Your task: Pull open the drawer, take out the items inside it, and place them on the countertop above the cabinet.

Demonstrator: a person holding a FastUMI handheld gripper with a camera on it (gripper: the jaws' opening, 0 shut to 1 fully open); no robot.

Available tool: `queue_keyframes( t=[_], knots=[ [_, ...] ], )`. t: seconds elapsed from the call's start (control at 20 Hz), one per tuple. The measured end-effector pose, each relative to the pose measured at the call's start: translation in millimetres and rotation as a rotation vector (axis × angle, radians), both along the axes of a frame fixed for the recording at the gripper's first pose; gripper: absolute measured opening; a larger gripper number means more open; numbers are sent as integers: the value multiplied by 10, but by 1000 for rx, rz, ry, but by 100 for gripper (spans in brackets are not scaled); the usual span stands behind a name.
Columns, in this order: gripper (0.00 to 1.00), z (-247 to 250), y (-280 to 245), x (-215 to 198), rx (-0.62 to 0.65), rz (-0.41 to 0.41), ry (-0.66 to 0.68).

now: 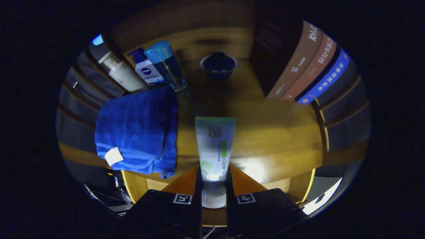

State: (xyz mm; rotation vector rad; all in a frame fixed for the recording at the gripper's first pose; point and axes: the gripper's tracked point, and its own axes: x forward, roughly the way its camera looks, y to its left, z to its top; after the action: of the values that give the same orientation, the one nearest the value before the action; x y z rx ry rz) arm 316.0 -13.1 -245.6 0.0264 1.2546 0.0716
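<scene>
A wooden countertop (265,132) spreads under dim light, with one bright patch of glare at its near edge. A wooden back panel (199,36) rises at the far side. Grey slatted walls (345,113) flank it left and right.

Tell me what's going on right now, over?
Gripper shut on white, green-topped plastic tube. Tube over wooden countertop. Folded blue towel beside it, dark bowl beyond; nothing blocking.

My gripper (214,186) clamps a white tube (215,149) banded green; folded towel (137,129) deep blue; countertop (275,132) amber wood; bowl (218,65) dark, possibly navy; book spines (308,66) brown, rust, blue.
</scene>
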Motion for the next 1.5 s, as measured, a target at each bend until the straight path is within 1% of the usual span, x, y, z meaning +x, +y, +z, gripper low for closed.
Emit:
queue_keyframes(
  t=[0.1,0.35,0.5,0.55,0.7,0.9,1.05,1.2,1.4,1.5],
  knots=[
    [35,-69,29,77,-3,3,14],
    [39,-248,-14,116,0,-25,56],
    [48,-284,5,98,24,-37,62],
    [52,-249,-7,86,28,-40,59],
    [73,-201,4,39,37,-35,55],
    [100,-111,24,-34,55,-55,10],
    [100,81,56,-144,61,-44,-79],
    [100,375,40,-312,65,-22,-218],
    [100,803,160,-685,185,-37,-408],
    [100,924,104,-885,200,-38,-513]
  ],
)
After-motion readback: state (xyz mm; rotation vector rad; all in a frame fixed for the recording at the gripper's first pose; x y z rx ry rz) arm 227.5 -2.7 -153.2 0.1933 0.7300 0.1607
